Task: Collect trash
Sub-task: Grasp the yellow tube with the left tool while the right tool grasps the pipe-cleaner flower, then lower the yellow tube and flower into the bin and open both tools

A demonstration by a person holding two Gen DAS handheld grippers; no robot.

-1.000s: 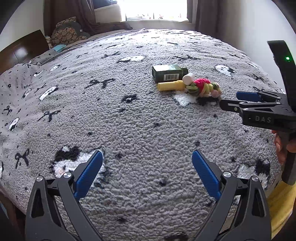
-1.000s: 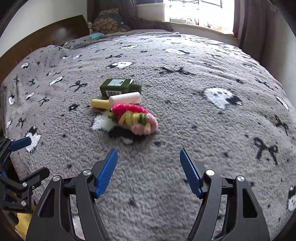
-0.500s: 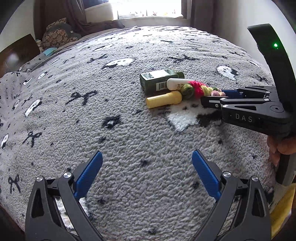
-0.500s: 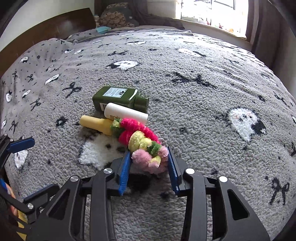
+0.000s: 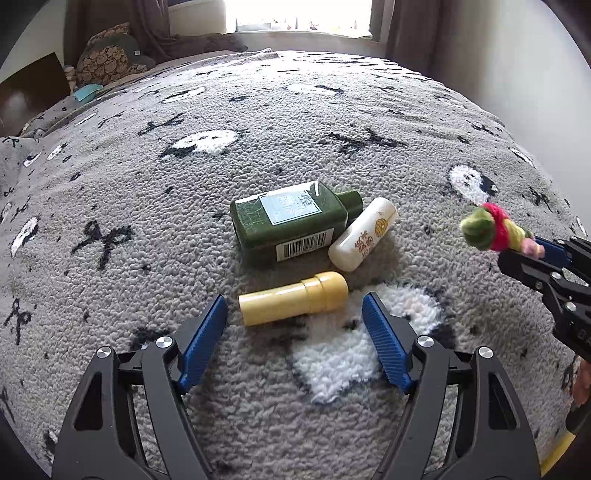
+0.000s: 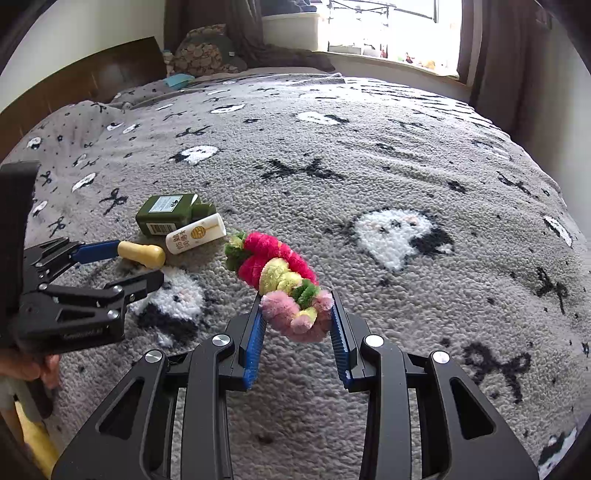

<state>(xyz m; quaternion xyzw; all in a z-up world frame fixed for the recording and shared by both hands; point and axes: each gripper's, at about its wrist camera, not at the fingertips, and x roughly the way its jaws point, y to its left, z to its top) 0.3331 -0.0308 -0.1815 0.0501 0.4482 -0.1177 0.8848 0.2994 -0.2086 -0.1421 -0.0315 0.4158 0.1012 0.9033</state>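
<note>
My right gripper is shut on a fuzzy pink, red, yellow and green pipe-cleaner bundle and holds it above the blanket; the bundle also shows in the left wrist view. My left gripper is open, its fingers either side of a yellow tube lying on the blanket; this tube also shows in the right wrist view. Just behind the tube lie a dark green bottle and a white tube, touching each other.
Everything lies on a grey fleece blanket with black bows and white patches covering a bed. Pillows and a wooden headboard are at the far left. A window and curtains are at the back.
My right gripper has lifted the fuzzy bundle off the blanket, away from the bottles. My left gripper has moved forward and now straddles the yellow tube.
</note>
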